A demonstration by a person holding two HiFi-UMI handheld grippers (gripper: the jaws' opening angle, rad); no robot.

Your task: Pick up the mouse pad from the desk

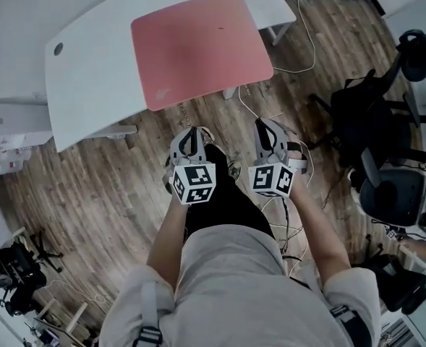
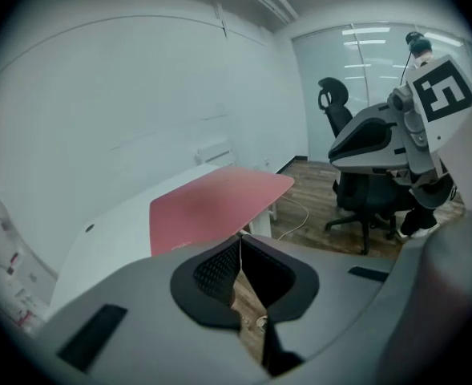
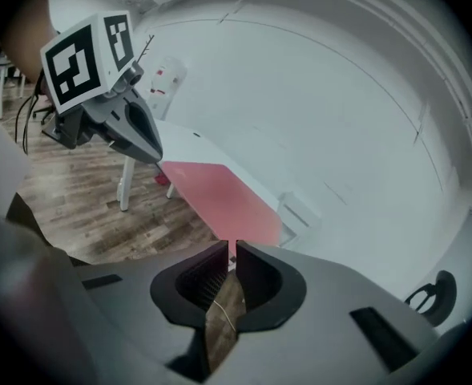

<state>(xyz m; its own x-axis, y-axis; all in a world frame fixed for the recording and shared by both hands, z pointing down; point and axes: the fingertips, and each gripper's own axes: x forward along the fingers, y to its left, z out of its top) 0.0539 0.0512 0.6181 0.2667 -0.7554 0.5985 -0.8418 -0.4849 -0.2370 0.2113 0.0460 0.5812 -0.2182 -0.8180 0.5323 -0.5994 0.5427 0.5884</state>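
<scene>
1. Plainly, none of the pick-up was done: the large pink rectangular mouse pad point(image 1: 198, 49) lay flat and untouched on the white curved desk point(image 1: 90, 71).
2. The left gripper point(image 1: 189, 142) and right gripper point(image 1: 272, 137) hung side by side over the wooden plank floor point(image 1: 104, 179), short of the desk, both with jaws pressed together and empty.
3. Left to do, I judged: reach, open, grasp, lift.
4. The pad's near edge ran along the desk's front edge, which looked grippable. Open floor lay ahead, and the black office chairs point(image 1: 372, 121) stood well to the right.
</scene>
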